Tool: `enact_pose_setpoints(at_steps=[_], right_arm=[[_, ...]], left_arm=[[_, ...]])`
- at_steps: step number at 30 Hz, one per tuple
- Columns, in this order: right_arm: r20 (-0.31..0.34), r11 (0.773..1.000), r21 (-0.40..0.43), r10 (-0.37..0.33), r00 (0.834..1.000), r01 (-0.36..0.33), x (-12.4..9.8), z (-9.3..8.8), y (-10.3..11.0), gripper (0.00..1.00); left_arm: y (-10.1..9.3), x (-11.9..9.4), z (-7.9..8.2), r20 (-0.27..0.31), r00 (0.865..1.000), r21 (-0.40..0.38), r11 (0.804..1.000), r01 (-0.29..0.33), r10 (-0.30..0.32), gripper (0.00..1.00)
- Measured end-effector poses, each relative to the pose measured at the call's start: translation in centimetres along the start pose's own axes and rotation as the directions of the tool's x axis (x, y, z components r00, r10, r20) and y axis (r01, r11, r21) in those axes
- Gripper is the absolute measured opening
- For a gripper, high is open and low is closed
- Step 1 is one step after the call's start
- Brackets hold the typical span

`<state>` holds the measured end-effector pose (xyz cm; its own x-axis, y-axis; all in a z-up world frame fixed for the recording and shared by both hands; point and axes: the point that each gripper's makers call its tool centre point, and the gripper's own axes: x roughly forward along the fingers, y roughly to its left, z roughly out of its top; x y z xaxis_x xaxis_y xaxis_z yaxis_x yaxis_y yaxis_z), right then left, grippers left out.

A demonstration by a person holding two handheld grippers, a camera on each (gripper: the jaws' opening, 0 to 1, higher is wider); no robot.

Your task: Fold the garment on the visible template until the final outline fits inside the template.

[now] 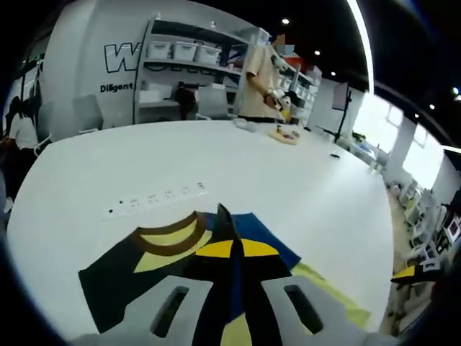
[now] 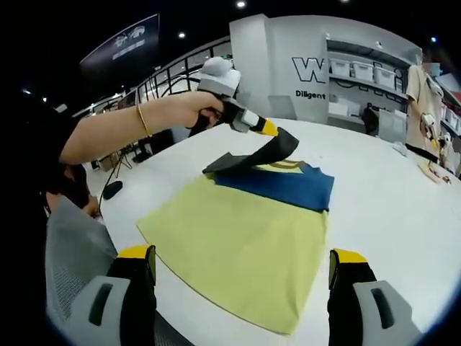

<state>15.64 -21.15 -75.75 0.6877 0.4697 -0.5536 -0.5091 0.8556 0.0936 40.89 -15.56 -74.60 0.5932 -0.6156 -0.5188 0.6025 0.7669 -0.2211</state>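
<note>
Right gripper view: we see the right gripper (image 2: 241,277) nearest, its two yellow-tipped jaws spread wide apart with nothing between them. It hangs just above the near hem of the shirt (image 2: 248,231).

The shirt lies flat on the white table (image 2: 382,209). Its body is pale yellow, and a blue band crosses the chest at the far end. We cannot tell a template apart from the table surface.

At the far left corner of the shirt, we see the left gripper (image 2: 272,132), held by a hand (image 2: 205,108) with a gold bangle on the wrist. Its jaws are closed on the black sleeve (image 2: 263,155), which rises off the table and curves up to the tip.

Beyond the table stand a grey wall with lettering and shelves (image 2: 367,72) with white bins.

In the left gripper view, we see the jaws pressed together on a thin fold of black cloth. The brown-edged collar lies just left of the jaws, with blue and yellow cloth around them. Farther out on the table lies a white power strip (image 1: 155,200). At the far edge a person (image 1: 259,83) stands over a small tray (image 1: 286,135).
</note>
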Motion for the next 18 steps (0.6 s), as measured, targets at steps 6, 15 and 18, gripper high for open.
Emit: enact_pose_setpoints(at_steps=[6,15,18], right_arm=[[-0.005,1.0,0.011,-0.01,1.0,0.01,0.0,-0.4,-0.3,0.99],[-0.019,0.999,0.036,-0.036,0.999,0.037,-0.3,-1.3,-1.0,0.99],[-0.023,0.998,0.042,-0.043,0.999,0.044,-0.2,-1.5,-1.2,0.99]], left_arm=[[-1.2,2.0,-1.7,-0.03,0.999,-0.009,1.0,0.014,-0.014,0.02],[-3.0,4.4,-3.2,-0.063,0.997,-0.008,0.999,0.048,-0.048,0.02],[-3.2,5.0,-3.8,-0.072,0.996,-0.012,0.998,0.054,-0.055,0.02]])
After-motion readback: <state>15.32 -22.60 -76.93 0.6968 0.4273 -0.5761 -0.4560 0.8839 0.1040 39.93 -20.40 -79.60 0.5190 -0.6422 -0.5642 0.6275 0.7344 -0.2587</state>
